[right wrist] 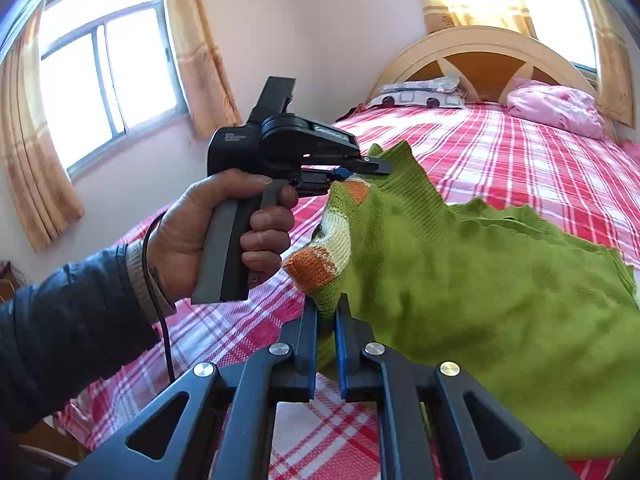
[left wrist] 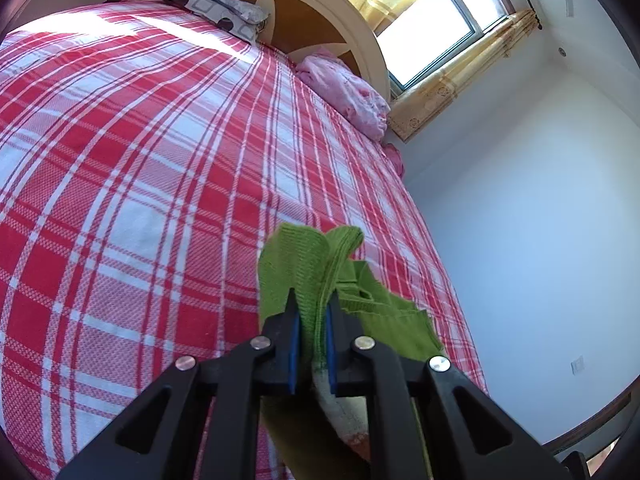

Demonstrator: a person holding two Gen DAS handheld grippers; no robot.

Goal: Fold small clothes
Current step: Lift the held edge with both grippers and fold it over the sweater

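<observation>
A small green knitted garment (right wrist: 492,292) with an orange and cream striped cuff (right wrist: 320,256) hangs in the air above the bed. My right gripper (right wrist: 327,300) is shut on the garment's edge just below the cuff. My left gripper (right wrist: 362,170), held in a hand, is shut on another part of the edge higher up. In the left wrist view the left gripper (left wrist: 312,300) pinches bunched green fabric (left wrist: 296,268), which droops to the right over the bed.
A bed with a red and white plaid sheet (left wrist: 140,180) lies below. A pink bundle (left wrist: 344,92) and patterned pillows (left wrist: 220,12) sit by the headboard (right wrist: 480,44). Windows with yellow curtains (right wrist: 200,52) and a white wall (left wrist: 540,240) border the bed.
</observation>
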